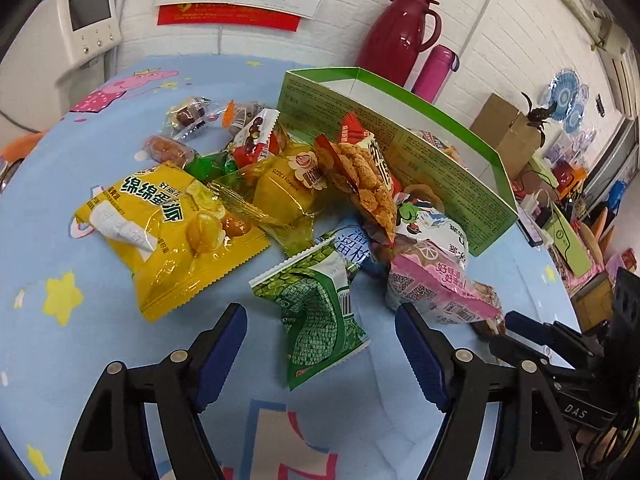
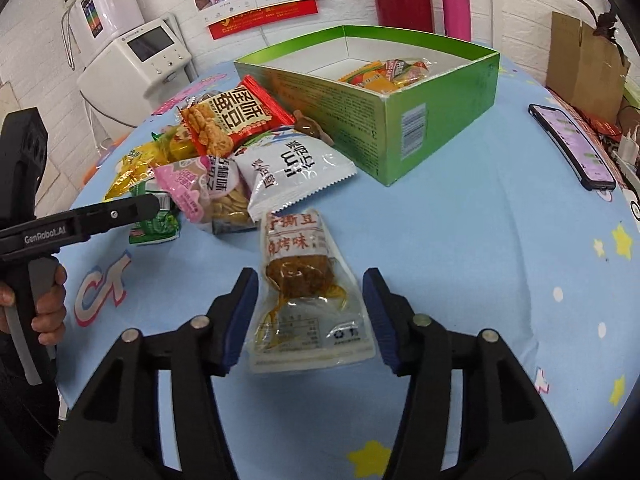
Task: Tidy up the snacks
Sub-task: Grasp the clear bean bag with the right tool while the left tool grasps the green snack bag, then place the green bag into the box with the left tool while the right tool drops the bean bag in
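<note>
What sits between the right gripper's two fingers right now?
In the right wrist view, a clear packet with brown snack lies on the blue tablecloth between the open right gripper fingers, neither pad touching it.

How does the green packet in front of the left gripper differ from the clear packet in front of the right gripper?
The green packet is opaque with a printed pattern; the clear packet shows brown food inside. The green packet touches the snack pile; the clear packet lies apart from it. The green one looks crumpled and bent, the clear one flatter. Both lie on the blue tablecloth between open jaws: left gripper, right gripper.
</note>
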